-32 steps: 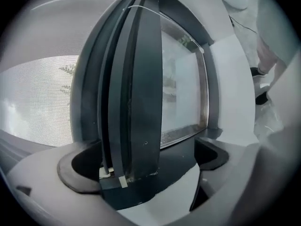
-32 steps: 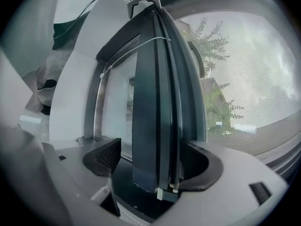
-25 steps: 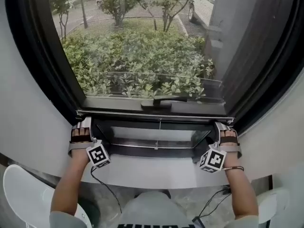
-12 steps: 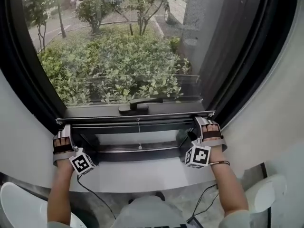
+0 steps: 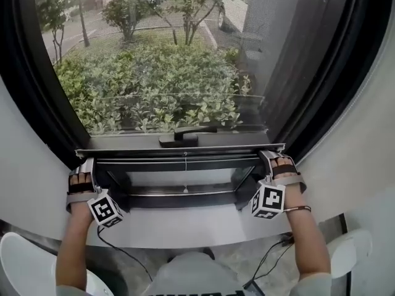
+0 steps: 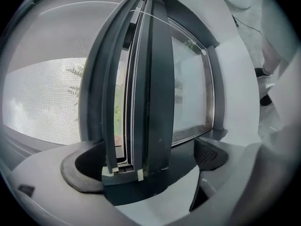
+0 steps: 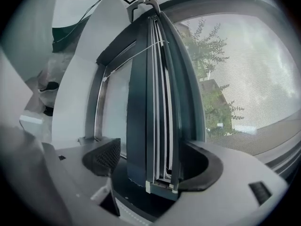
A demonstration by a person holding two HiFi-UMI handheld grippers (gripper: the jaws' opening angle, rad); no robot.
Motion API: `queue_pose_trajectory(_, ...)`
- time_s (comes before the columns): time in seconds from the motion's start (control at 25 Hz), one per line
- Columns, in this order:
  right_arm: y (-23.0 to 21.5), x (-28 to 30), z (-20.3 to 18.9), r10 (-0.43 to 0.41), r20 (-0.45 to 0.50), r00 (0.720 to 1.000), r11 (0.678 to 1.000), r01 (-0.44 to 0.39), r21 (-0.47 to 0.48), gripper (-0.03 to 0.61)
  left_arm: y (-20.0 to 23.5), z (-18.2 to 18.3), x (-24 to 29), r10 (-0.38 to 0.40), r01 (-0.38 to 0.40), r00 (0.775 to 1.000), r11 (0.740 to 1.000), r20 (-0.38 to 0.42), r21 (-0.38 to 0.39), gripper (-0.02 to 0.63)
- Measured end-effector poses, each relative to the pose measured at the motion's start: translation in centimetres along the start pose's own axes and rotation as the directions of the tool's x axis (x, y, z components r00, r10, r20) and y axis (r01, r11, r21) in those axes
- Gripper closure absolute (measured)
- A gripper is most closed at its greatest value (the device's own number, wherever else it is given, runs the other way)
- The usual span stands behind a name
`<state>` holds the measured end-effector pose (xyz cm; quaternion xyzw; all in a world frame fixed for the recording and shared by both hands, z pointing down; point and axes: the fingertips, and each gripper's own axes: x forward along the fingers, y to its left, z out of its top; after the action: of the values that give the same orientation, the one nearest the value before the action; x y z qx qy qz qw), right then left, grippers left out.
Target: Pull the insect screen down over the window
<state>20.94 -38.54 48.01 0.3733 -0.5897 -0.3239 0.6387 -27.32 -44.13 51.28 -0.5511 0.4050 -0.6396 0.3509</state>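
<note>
The insect screen's dark bottom bar (image 5: 185, 155) lies level, a short way above the window's lower frame (image 5: 185, 193), with mesh stretched above it. My left gripper (image 5: 82, 176) straddles the bar's left end (image 6: 136, 166). Its outer pad (image 6: 80, 173) rests against the bar, while the inner pad (image 6: 211, 154) stands a little off it. My right gripper (image 5: 278, 165) holds the bar's right end (image 7: 157, 173), and both pads (image 7: 103, 157) lie close against it. A thin pull cord (image 5: 184, 172) hangs from the bar's middle.
The black window handle (image 5: 185, 134) sits just above the bar behind the mesh. A white sill (image 5: 185, 227) runs below the frame. Dark window jambs (image 5: 315, 103) close in on both sides. Bushes and parked cars lie outside. White chair backs (image 5: 24, 264) stand by the floor.
The head view has shifted sideways and back. The bar and both grippers stay at nearly the same height against the frame.
</note>
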Motion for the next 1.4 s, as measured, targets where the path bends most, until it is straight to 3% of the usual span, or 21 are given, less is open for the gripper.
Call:
queue_pose_trajectory(0.2, 3.1, 1.2, -0.1, 0.091, -0.032, 0.995, 0.996, -0.092, -0.023, 0.186, -2.6, -0.3, 0.6, -0.056, 0.058, 0.998, 0.997, -0.031, 0.050, 0.018)
queue_pose_trajectory(0.48, 3.4, 1.3, 0.0, 0.093, -0.039, 0.995, 0.996, -0.094, -0.002, 0.186, -3.0, -0.1, 0.7, -0.059, 0.061, 0.998, 0.997, -0.035, 0.041, 0.018)
queue_pose_trajectory(0.56, 3.5, 1.5, 0.0, 0.071, -0.055, 0.996, 0.997, -0.071, -0.003, 0.186, -3.4, 0.0, 1.0, -0.063, 0.064, 0.998, 0.997, -0.019, 0.040, 0.018)
queue_pose_trajectory(0.64, 3.0, 2.2, 0.0, -0.008, -0.055, 0.998, 1.000, 0.008, 0.003, 0.186, -3.2, 0.1, 1.6, -0.033, 0.032, 0.999, 0.999, 0.016, 0.029, 0.018)
queue_pose_trajectory(0.76, 2.5, 2.8, 0.2, -0.075, -0.056, 0.996, 0.996, 0.077, 0.034, 0.192, -2.7, 0.2, 2.2, 0.009, -0.009, 1.000, 1.000, -0.001, 0.004, 0.017)
queue_pose_trajectory(1.08, 2.9, 2.5, 0.1, -0.108, -0.043, 0.993, 0.994, 0.109, 0.015, 0.192, -2.2, -0.1, 1.7, 0.101, -0.100, 0.994, 0.994, -0.032, 0.033, 0.018)
queue_pose_trajectory(1.4, 2.6, 2.1, 0.0, -0.098, -0.045, 0.994, 0.995, 0.098, 0.001, 0.192, -1.9, -0.1, 1.3, 0.111, -0.110, 0.993, 0.993, -0.041, 0.040, 0.018)
